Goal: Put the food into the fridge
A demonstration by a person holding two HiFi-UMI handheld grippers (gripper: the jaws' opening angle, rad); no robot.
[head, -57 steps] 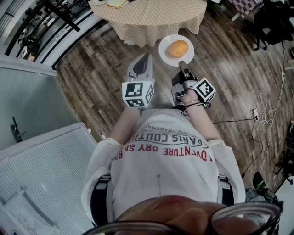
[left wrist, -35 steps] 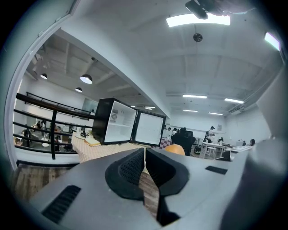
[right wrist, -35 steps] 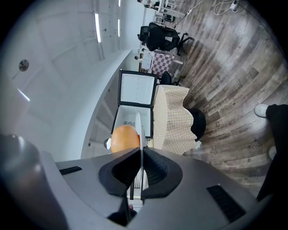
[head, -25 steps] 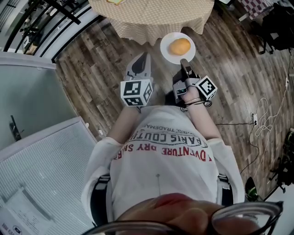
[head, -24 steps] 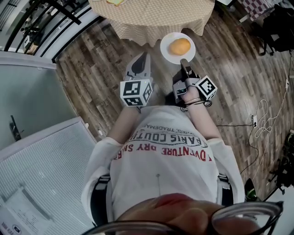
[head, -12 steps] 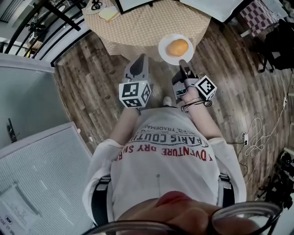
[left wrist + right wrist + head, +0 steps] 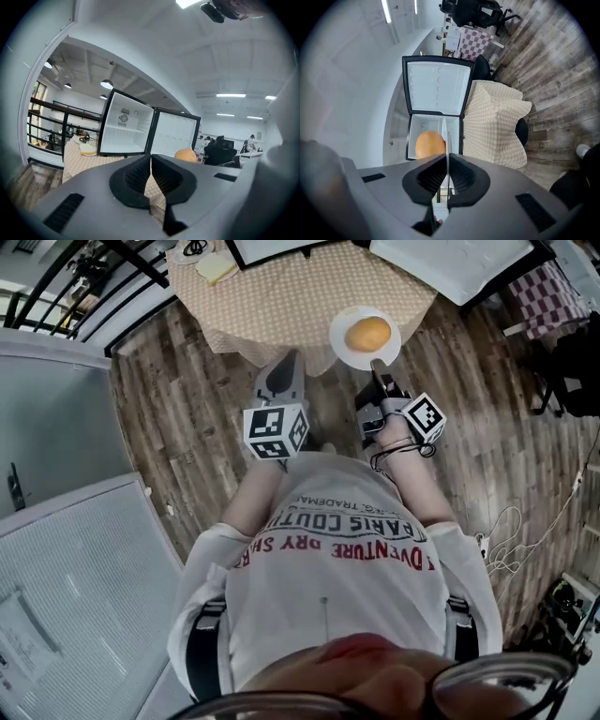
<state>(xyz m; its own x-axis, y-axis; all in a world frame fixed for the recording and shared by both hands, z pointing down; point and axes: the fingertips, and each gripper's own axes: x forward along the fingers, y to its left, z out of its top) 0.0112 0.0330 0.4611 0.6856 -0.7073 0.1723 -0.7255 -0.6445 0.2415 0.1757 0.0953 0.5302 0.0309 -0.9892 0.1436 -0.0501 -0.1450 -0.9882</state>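
An orange-brown bun [image 7: 367, 334] lies on a white plate [image 7: 349, 351], held over the wooden floor at the edge of the round checked-cloth table [image 7: 281, 301]. My right gripper [image 7: 375, 366] is shut on the plate's near rim; in the right gripper view the plate [image 7: 446, 136] runs edge-on between the jaws, with the bun [image 7: 430, 144] to its left. The left gripper [image 7: 288, 362] hovers beside it, shut and holding nothing. A small fridge [image 7: 124, 126] stands open on the table with its door [image 7: 173, 133] swung right and its white inside bare.
A large white cabinet [image 7: 66, 568] fills the lower left of the head view. A yellow flat item [image 7: 217, 266] lies on the table. Black railing [image 7: 56, 277] runs at the upper left. Cables [image 7: 511, 535] trail on the floor at right. People sit far behind [image 7: 220, 145].
The table and the fridge on it have come further into the head view as the person stepped toward them. Both grippers keep their pose; the plate stays gripped.
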